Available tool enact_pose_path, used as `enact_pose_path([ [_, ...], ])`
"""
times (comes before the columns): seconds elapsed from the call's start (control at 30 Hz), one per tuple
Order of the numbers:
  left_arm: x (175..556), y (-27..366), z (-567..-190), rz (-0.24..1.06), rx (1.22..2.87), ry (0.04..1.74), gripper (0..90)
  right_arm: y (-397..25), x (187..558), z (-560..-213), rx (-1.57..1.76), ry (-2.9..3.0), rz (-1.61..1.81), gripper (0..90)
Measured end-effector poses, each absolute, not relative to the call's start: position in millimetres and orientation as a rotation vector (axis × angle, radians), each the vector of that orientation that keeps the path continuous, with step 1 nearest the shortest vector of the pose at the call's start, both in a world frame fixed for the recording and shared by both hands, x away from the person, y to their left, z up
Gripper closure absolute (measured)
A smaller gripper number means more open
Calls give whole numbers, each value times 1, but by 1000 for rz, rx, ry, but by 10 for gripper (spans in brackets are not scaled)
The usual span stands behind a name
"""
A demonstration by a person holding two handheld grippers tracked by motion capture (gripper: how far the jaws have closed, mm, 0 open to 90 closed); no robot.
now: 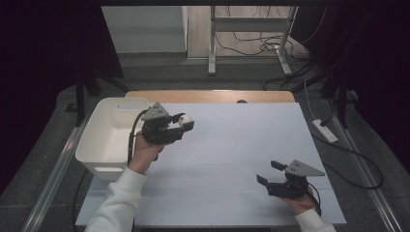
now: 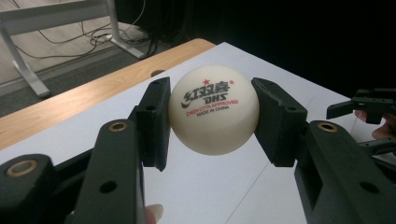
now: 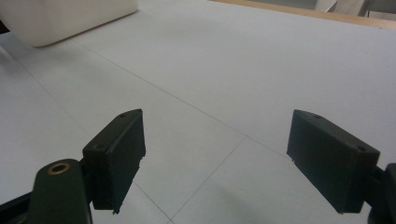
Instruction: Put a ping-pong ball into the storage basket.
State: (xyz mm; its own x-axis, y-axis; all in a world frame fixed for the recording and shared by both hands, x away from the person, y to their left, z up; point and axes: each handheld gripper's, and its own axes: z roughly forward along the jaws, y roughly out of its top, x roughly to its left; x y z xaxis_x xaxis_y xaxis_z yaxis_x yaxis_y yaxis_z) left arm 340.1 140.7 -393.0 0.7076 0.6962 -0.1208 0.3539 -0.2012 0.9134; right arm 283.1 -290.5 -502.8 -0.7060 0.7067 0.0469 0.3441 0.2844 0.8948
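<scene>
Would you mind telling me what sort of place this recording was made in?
Probably a lab or recording workspace: a white-covered table, dark curtains around it, loose cables on the floor beyond.

The left tool (image 1: 183, 122), held raised at centre-left of the high view, is clamped tight; the right tool (image 1: 269, 173), lower right, has jaws spread wide.

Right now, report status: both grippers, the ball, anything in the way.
Left gripper shut on table tennis ball, held above the table beside the white bin. Right gripper open, empty, low over the white table sheet. No obstruction toward the bin.
</scene>
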Motion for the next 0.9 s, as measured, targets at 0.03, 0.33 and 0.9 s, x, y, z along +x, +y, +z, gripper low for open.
enact_pose_path([
  [0.03, 340, 142, -393, 390, 1809, 831, 508, -291, 283, -503, 950, 2201, 1395, 191],
  [0.33, 339, 153, -389, 416, 1803, 852, 507, -290, 283, -503, 950, 2201, 1395, 192],
  [0.9, 336, 176, -386, 460, 1780, 899, 507, -290, 283, -503, 949, 2201, 1396, 191],
])
